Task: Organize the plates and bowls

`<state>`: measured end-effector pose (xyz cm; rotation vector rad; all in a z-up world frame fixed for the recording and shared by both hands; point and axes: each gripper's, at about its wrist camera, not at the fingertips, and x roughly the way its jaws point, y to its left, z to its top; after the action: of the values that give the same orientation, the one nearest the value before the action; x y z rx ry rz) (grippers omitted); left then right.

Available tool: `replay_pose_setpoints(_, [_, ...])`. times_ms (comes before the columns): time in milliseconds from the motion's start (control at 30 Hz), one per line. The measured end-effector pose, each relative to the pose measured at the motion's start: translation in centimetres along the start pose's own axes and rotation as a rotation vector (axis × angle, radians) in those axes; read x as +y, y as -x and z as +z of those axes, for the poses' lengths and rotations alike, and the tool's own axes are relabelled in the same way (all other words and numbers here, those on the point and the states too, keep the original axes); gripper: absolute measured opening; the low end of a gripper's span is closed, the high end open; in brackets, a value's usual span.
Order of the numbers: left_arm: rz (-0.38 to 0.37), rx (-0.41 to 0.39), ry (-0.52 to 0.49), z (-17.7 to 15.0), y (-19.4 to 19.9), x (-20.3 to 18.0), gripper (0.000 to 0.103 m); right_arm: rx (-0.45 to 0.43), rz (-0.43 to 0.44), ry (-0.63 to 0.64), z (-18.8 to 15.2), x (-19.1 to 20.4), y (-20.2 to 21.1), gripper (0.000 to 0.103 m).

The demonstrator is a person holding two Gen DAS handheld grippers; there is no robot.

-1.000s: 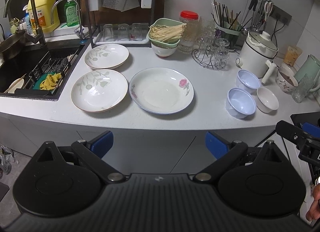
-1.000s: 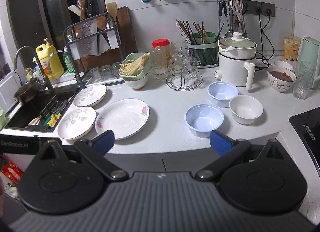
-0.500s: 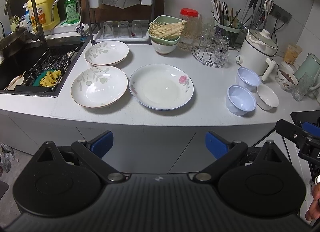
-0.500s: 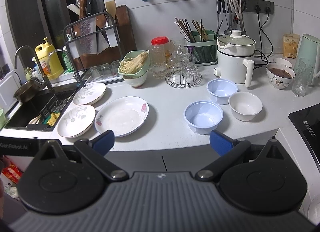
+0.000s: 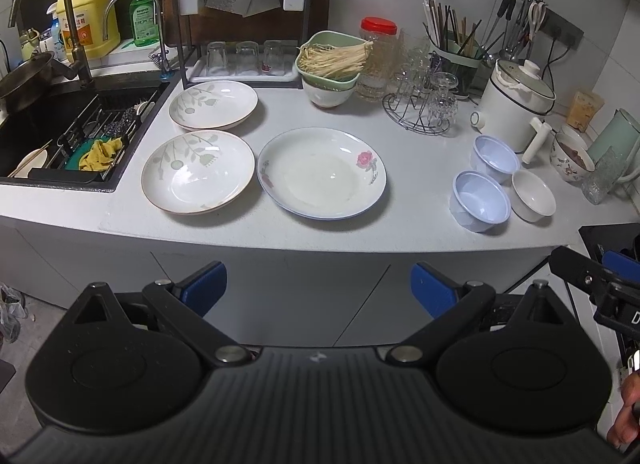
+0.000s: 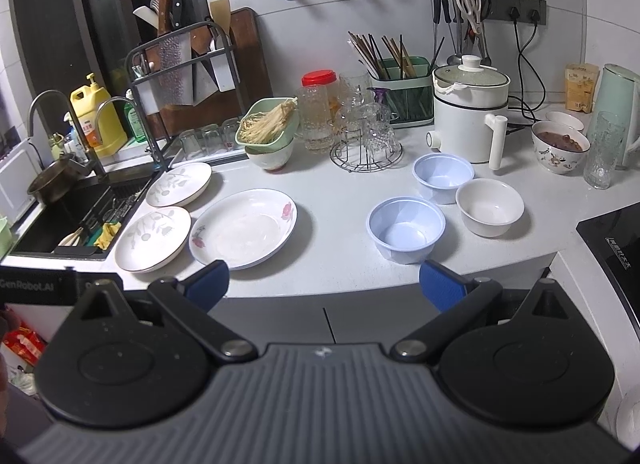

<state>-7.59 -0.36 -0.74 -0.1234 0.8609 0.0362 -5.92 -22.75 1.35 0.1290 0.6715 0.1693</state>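
Three plates lie on the white counter [image 5: 412,224]: a rose plate [image 5: 322,179] in the middle, a near leaf plate [image 5: 198,172] and a far leaf plate [image 5: 213,105] to its left. At the right stand two light blue bowls [image 5: 480,201] [image 5: 495,159] and a white bowl [image 5: 534,196]. They also show in the right wrist view: rose plate [image 6: 244,229], blue bowl [image 6: 406,229], white bowl [image 6: 490,207]. My left gripper [image 5: 318,284] is open and empty, held in front of the counter edge. My right gripper [image 6: 324,280] is open and empty, also short of the counter.
A sink [image 5: 60,136] with a rack lies at the left. A green basket of noodles [image 5: 332,60], a glass rack [image 5: 424,108], a white electric pot [image 5: 516,104] and a bowl of food [image 5: 572,156] stand behind. An induction hob [image 6: 616,248] is at the right.
Both cameras have drifted slightly: the counter sits a little higher in the left view and a little lower in the right view. Nothing on the counter has moved.
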Motion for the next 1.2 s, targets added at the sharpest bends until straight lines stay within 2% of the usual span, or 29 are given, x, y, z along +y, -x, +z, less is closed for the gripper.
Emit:
replay_pose_setpoints(633, [-0.001, 0.004, 0.015, 0.4, 0.3, 0.4, 0.100, 0.008, 0.039, 0.011, 0.2, 0.4, 0.0, 0.103])
replay_pose_setpoints(967, [0.013, 0.013, -0.009, 1.3, -0.8, 0.8, 0.100, -0.002, 0.049, -0.019, 0.4, 0.7, -0.8, 0.103])
replay_pose_setpoints(1200, [-0.006, 0.028, -0.003, 1.9, -2.0, 1.2, 0.100, 0.028, 0.073, -0.028, 0.4, 0.9, -1.7, 0.103])
